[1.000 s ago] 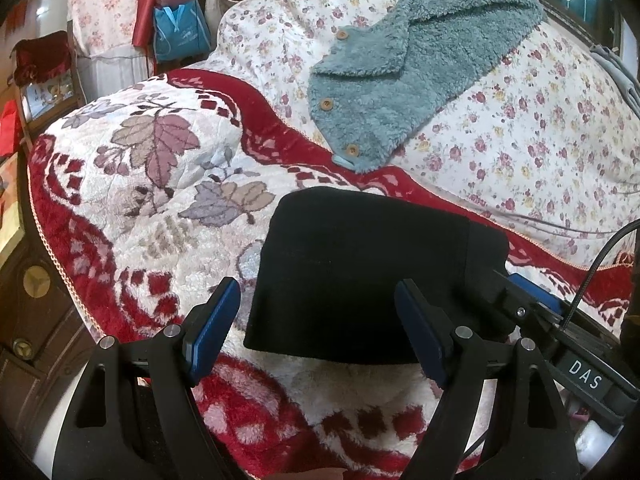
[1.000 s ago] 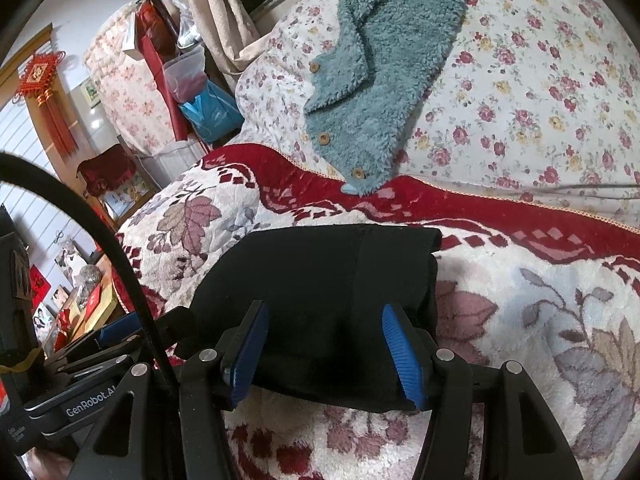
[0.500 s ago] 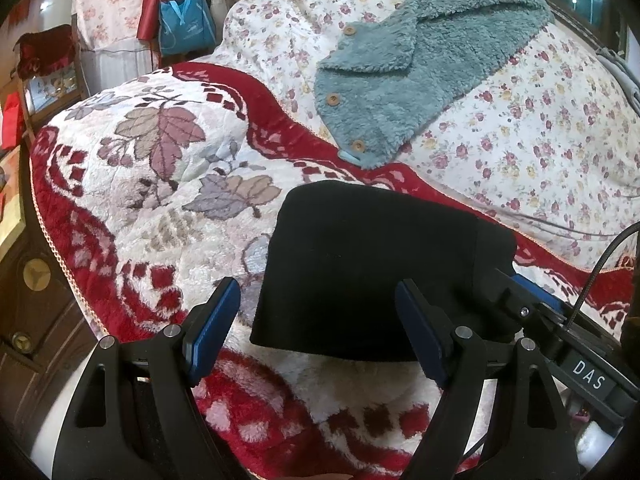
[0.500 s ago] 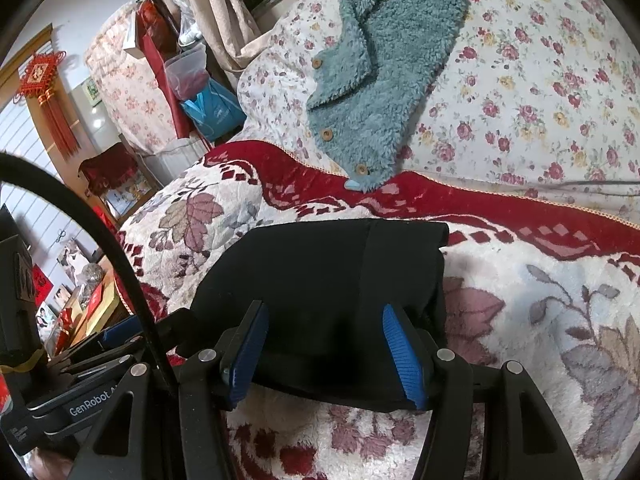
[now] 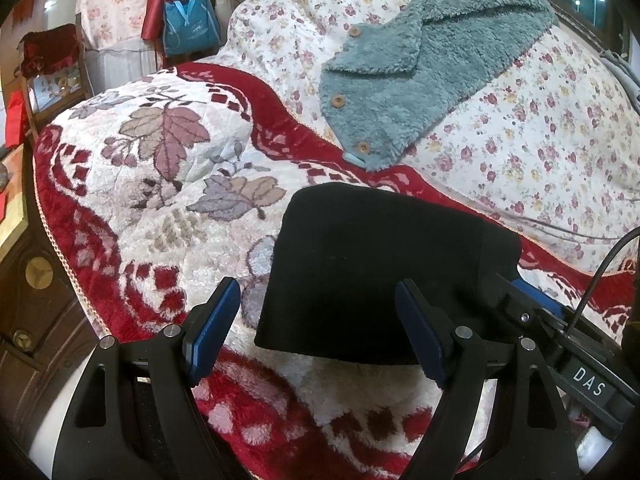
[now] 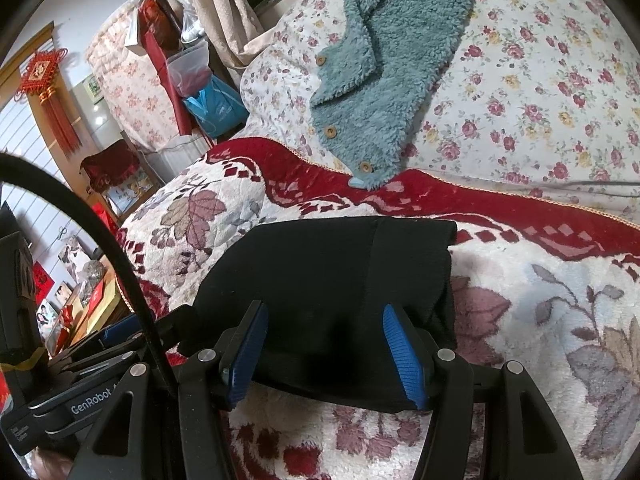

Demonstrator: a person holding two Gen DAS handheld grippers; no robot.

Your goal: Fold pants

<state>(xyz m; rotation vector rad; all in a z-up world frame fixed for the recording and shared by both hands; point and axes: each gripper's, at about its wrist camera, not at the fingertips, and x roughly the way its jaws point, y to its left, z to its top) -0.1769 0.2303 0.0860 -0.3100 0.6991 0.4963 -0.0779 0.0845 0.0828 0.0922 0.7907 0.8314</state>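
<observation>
Since the earlier frames both views have been drawn slightly back and up, so that the pants (image 5: 372, 272) are seen a little lower and farther from the fingers, while their folded shape is unchanged. In the left wrist view, the pants are seen as a compact black rectangle lying flat on the red and cream blanket (image 5: 168, 184), near its front edge. The left gripper (image 5: 318, 330) is held released, its blue pads spread wide; the left pad is seen over bare blanket beside the pants, the right pad over their near edge, and nothing is gripped. The tip of the other tool is seen at the pants' right edge. Beyond the blanket, a teal fleece (image 5: 420, 68) with wooden buttons is laid on the floral quilt (image 5: 540, 140), its lower corner reaching the blanket's red border. In the right wrist view, the pants (image 6: 332, 280) are shown between and just beyond the pads of the right gripper (image 6: 324, 352), which is likewise spread and closed on nothing. A layered fold is visible along the pants' right side. The fleece (image 6: 380, 60) is seen behind on the quilt (image 6: 540, 92), well apart from the pants, and the blanket (image 6: 540, 320) extends to the right.
</observation>
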